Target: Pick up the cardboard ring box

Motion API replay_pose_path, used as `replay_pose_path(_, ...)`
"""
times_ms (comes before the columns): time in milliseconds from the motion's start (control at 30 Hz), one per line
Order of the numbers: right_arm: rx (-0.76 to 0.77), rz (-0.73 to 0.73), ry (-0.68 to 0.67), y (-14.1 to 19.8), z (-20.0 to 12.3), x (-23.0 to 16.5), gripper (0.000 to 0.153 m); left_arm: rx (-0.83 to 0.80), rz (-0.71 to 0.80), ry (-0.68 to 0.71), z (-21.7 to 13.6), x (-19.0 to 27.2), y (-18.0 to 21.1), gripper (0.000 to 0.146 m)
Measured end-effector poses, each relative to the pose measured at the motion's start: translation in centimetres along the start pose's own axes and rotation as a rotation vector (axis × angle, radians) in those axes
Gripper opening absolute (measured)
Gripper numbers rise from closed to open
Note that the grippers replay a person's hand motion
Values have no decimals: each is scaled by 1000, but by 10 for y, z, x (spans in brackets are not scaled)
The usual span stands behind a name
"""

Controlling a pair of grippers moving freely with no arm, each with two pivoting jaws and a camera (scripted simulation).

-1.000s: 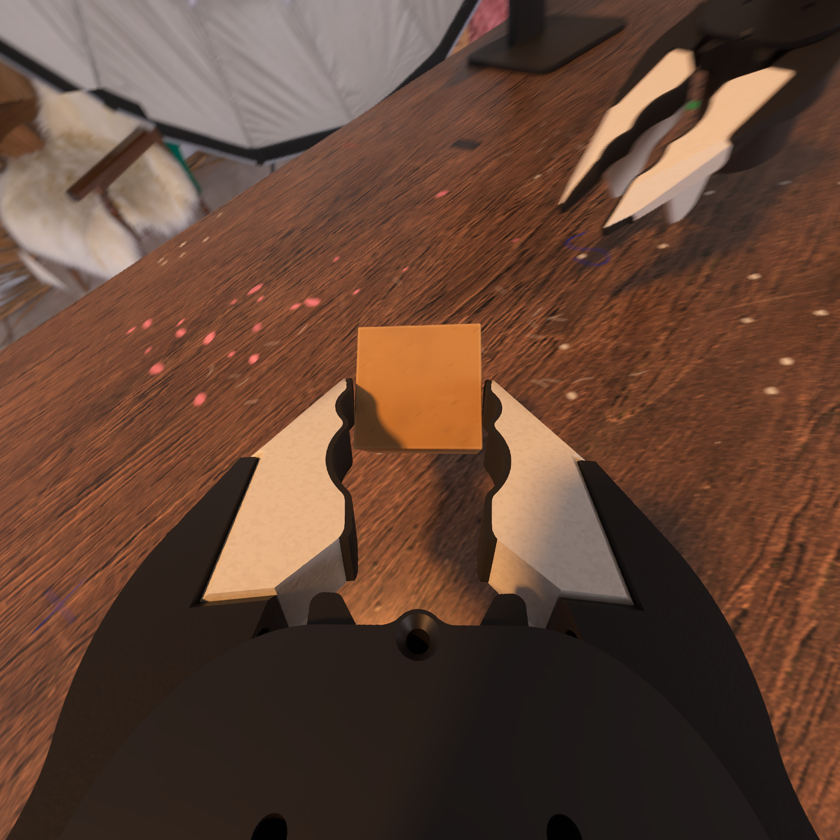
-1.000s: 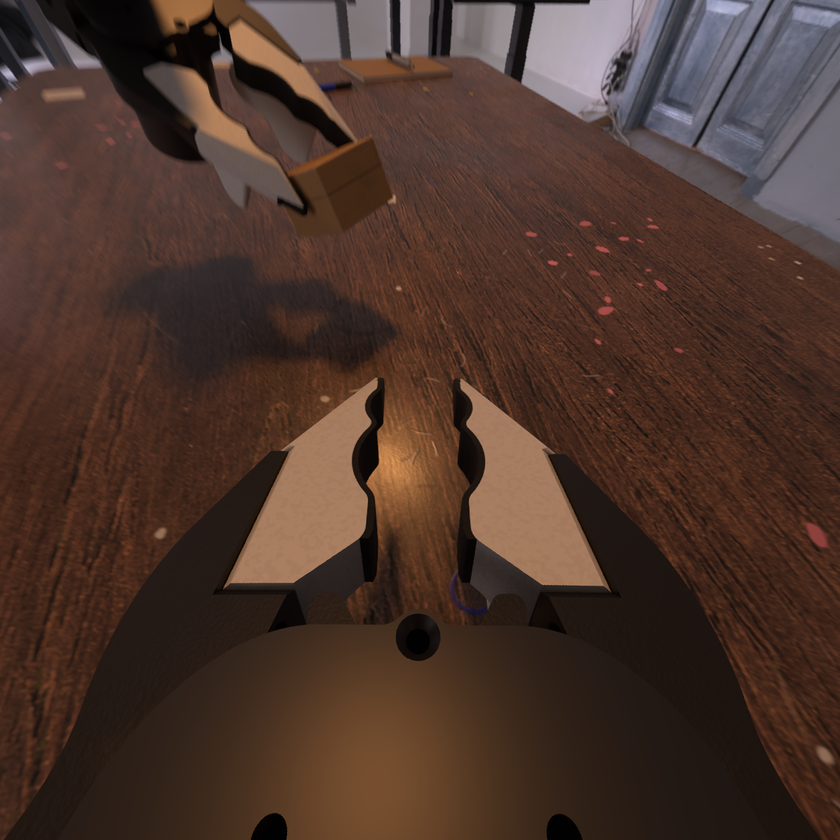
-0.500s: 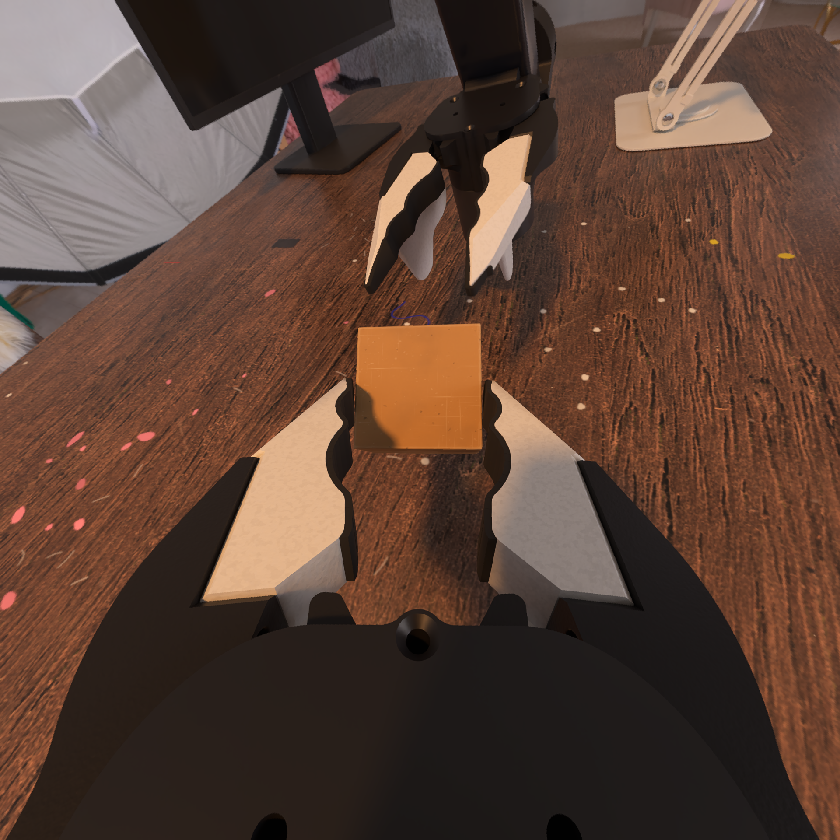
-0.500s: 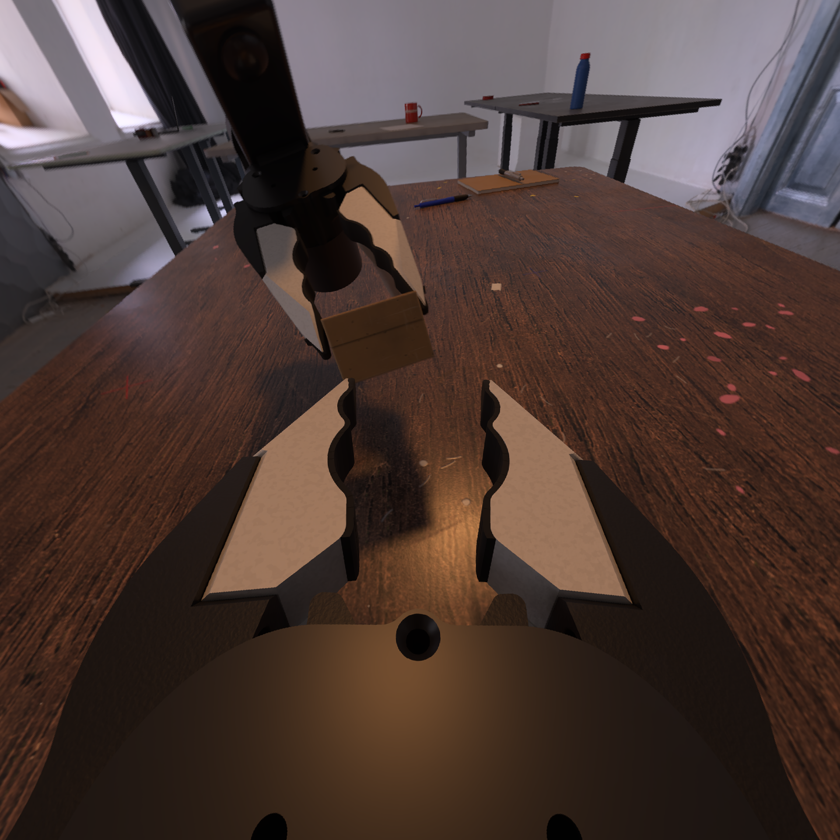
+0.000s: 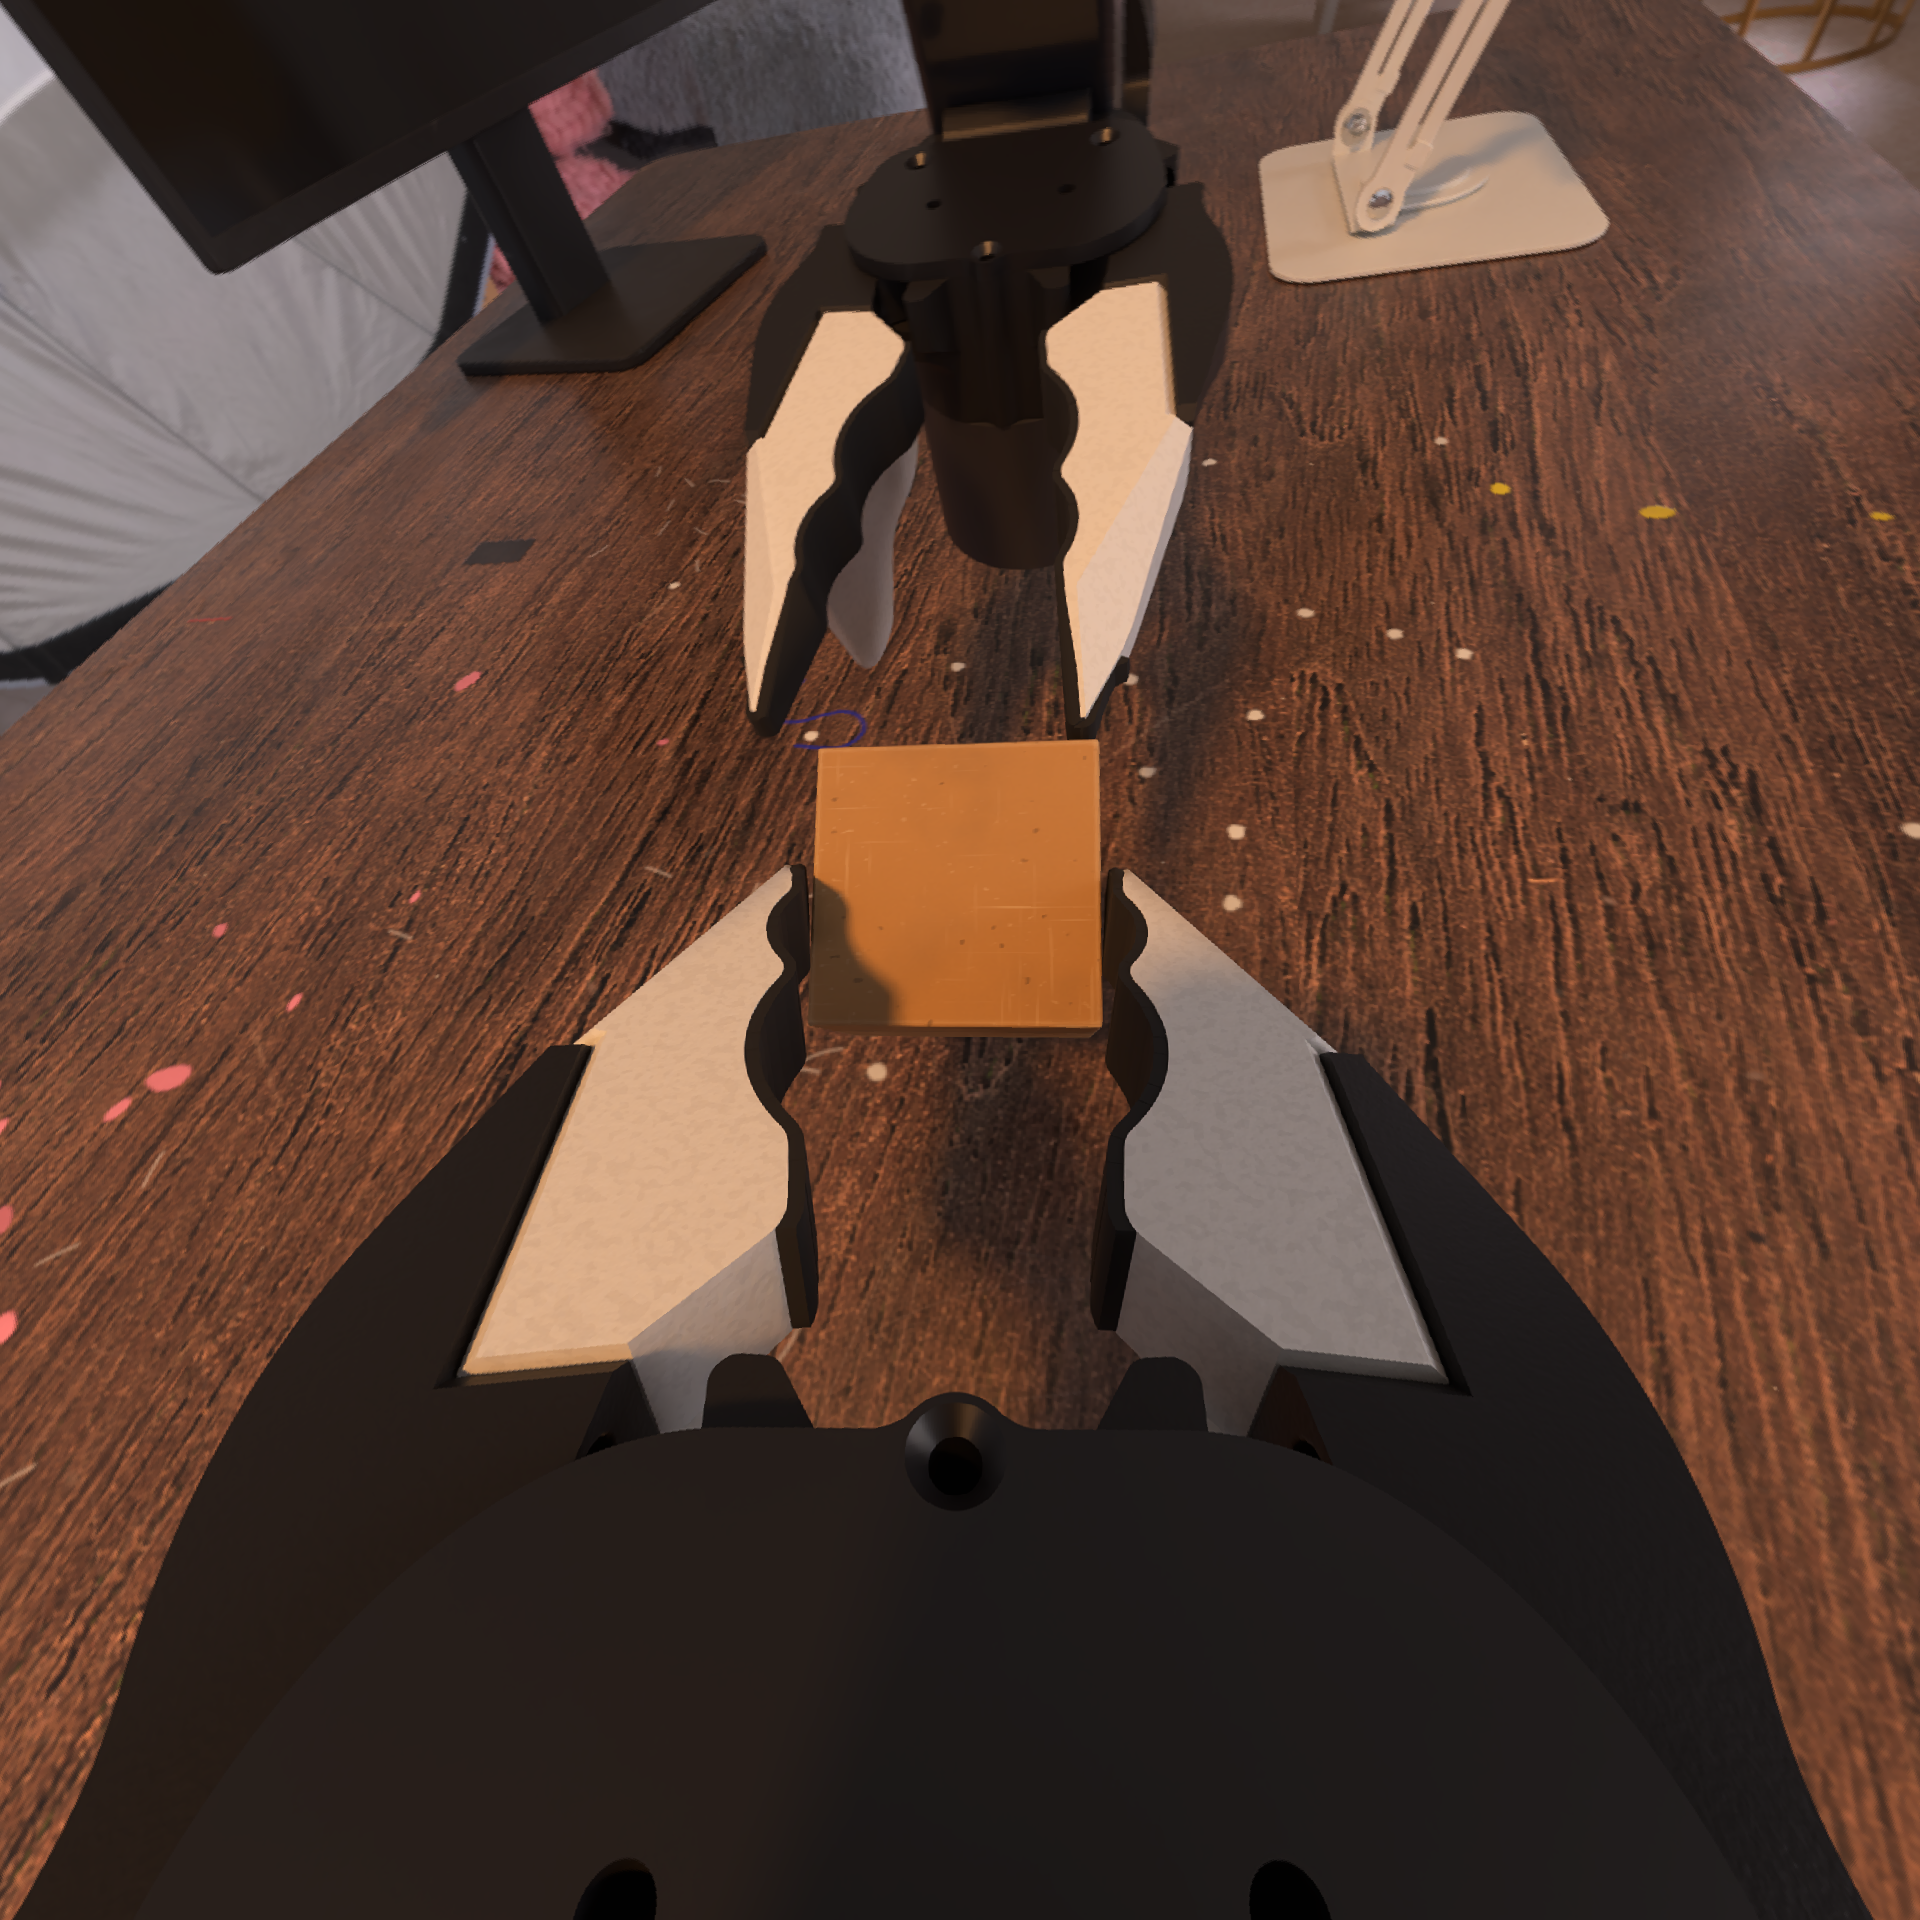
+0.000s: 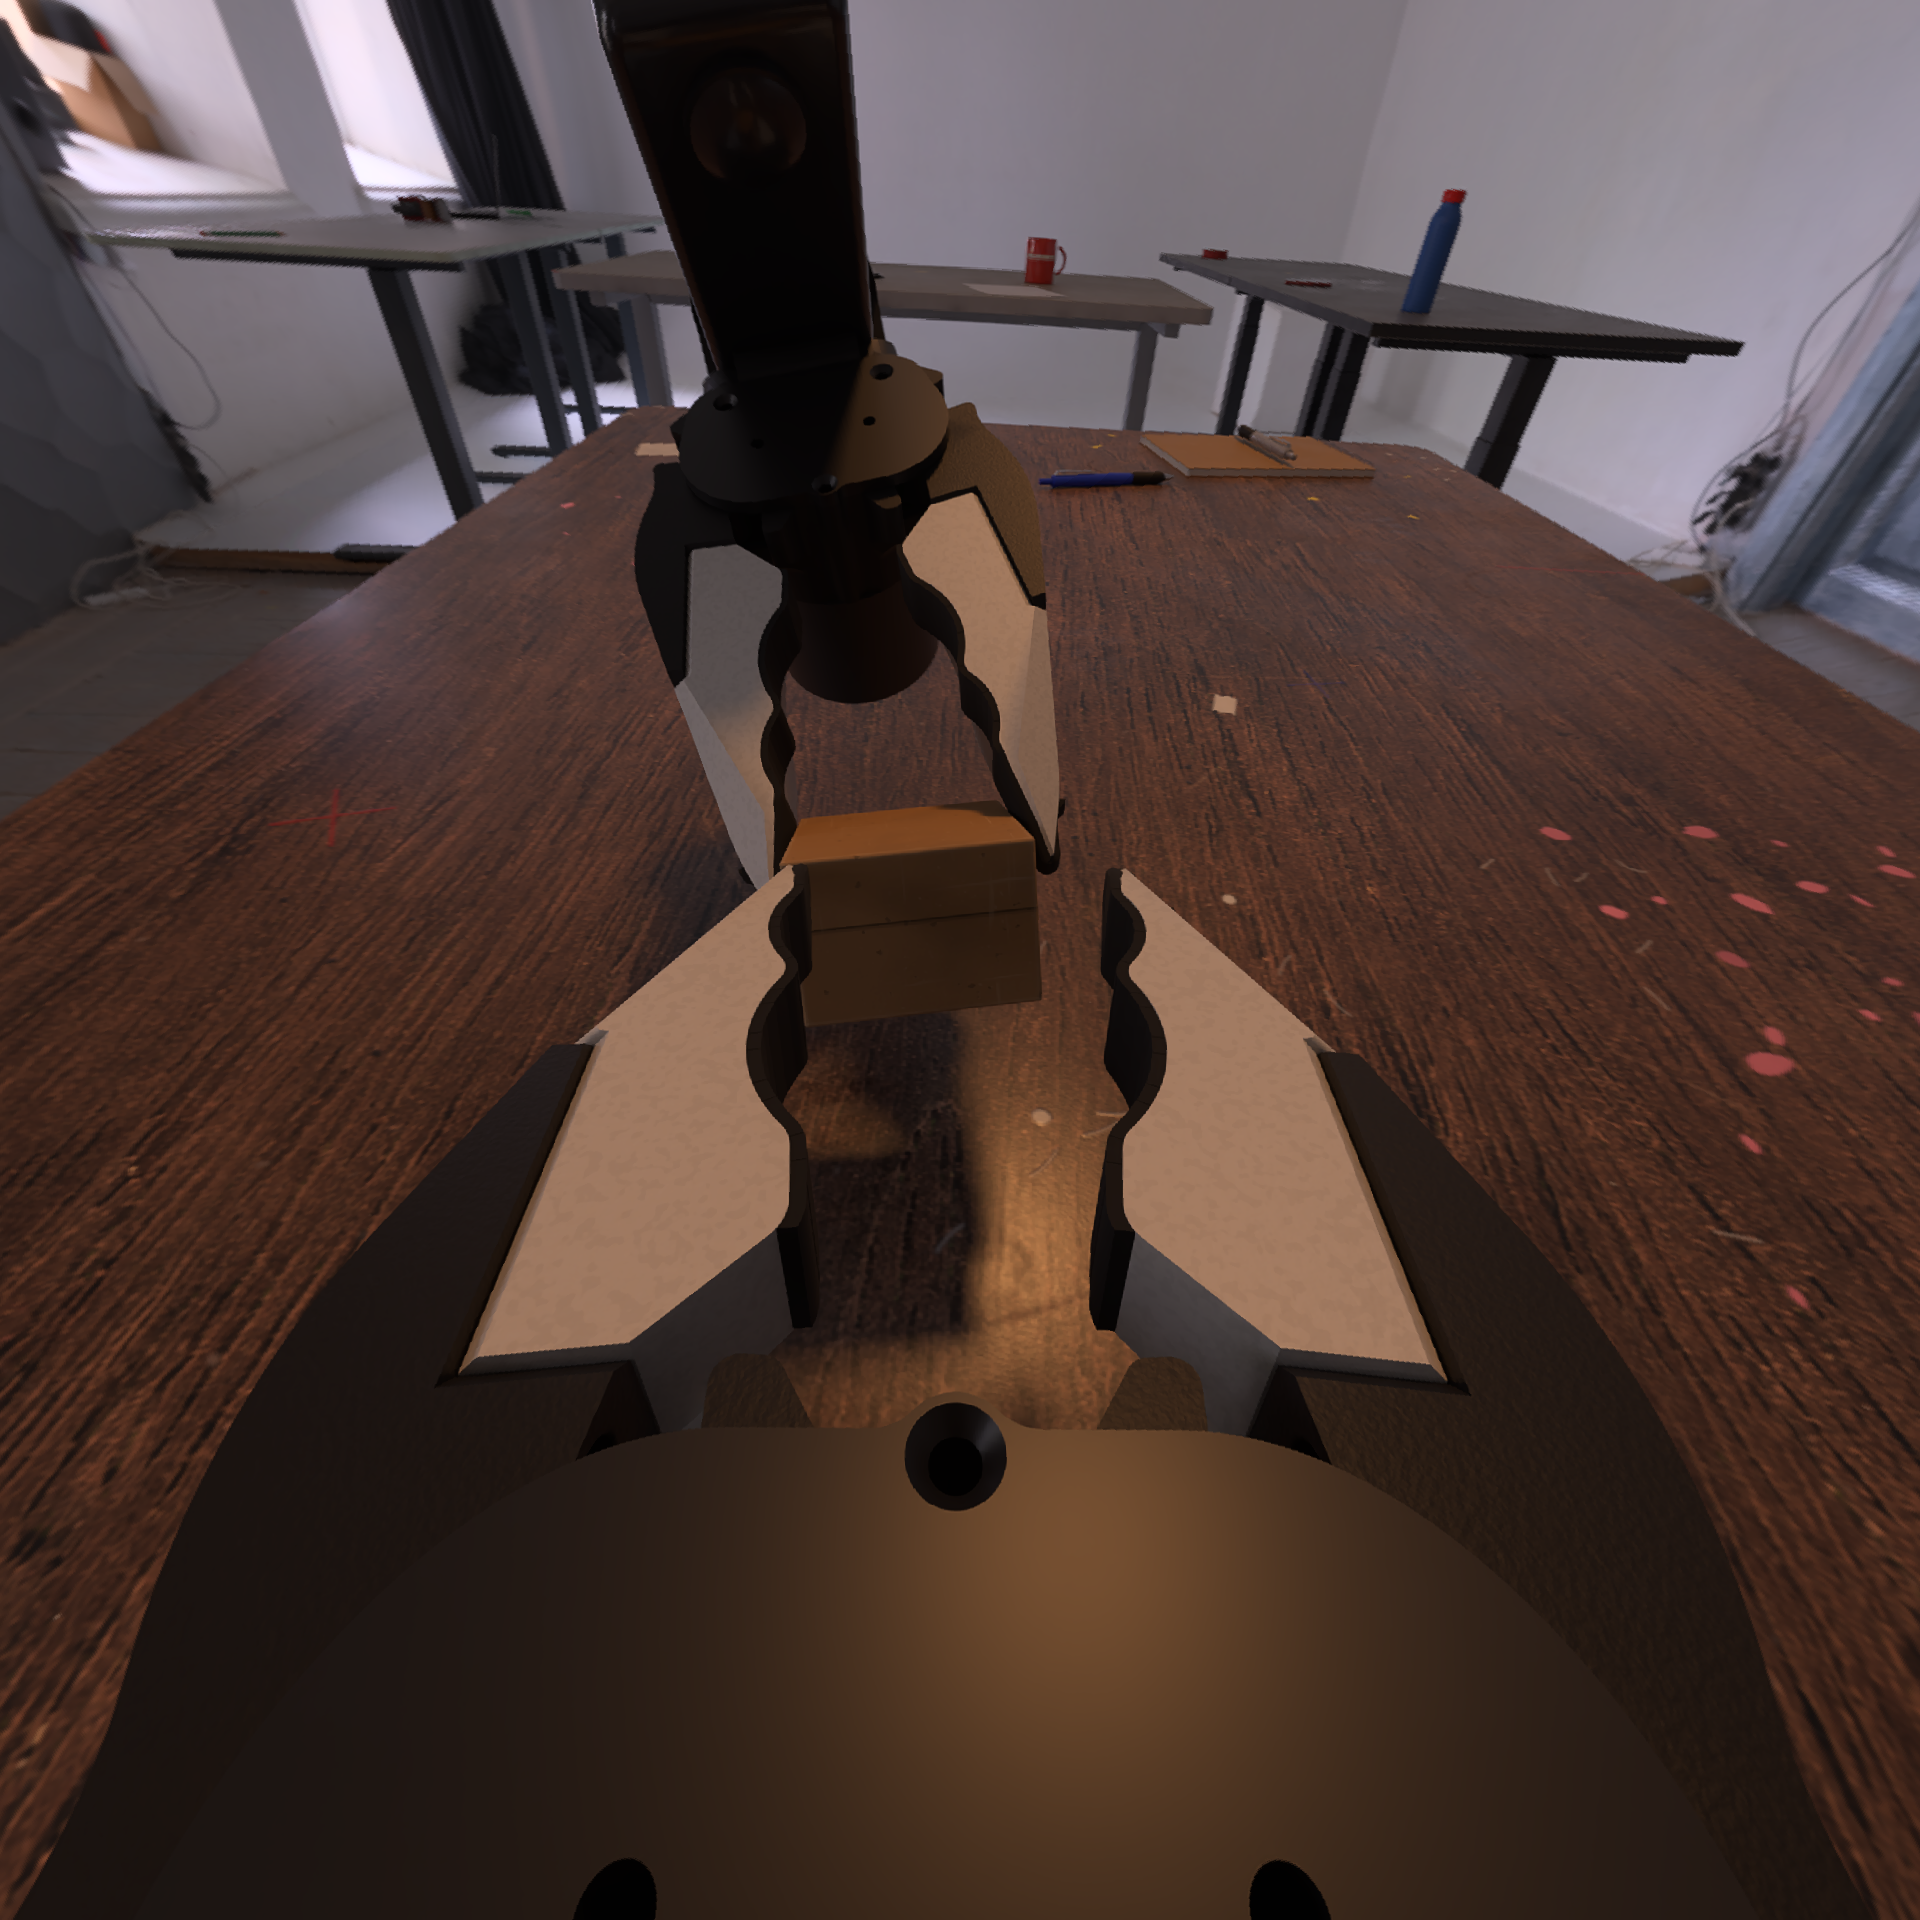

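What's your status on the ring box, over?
Left tool shut on cardboard ring box, held clear of the table. Right tool open, empty, facing the box. Nothing in the way.

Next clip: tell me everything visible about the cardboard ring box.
The cardboard ring box is a small, squarish brown box of plain, faintly speckled cardboard; a thin seam splits lid from base, and it is closed. It hangs level above the wooden table, its shadow beneath, clamped on two opposite sides at the left gripper jaws' tips. The open right gripper faces it without touching.
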State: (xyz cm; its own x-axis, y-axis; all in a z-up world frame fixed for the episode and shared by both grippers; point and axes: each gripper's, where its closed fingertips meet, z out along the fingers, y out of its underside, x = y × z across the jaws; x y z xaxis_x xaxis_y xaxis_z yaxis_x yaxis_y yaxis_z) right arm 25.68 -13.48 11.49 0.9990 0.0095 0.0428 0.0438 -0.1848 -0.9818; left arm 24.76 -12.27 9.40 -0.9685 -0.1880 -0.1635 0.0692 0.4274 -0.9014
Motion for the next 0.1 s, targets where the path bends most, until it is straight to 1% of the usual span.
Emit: replay_pose_path(100,5,10,-31,0,1,-4,59,6,18,21,0,5,-1,57)
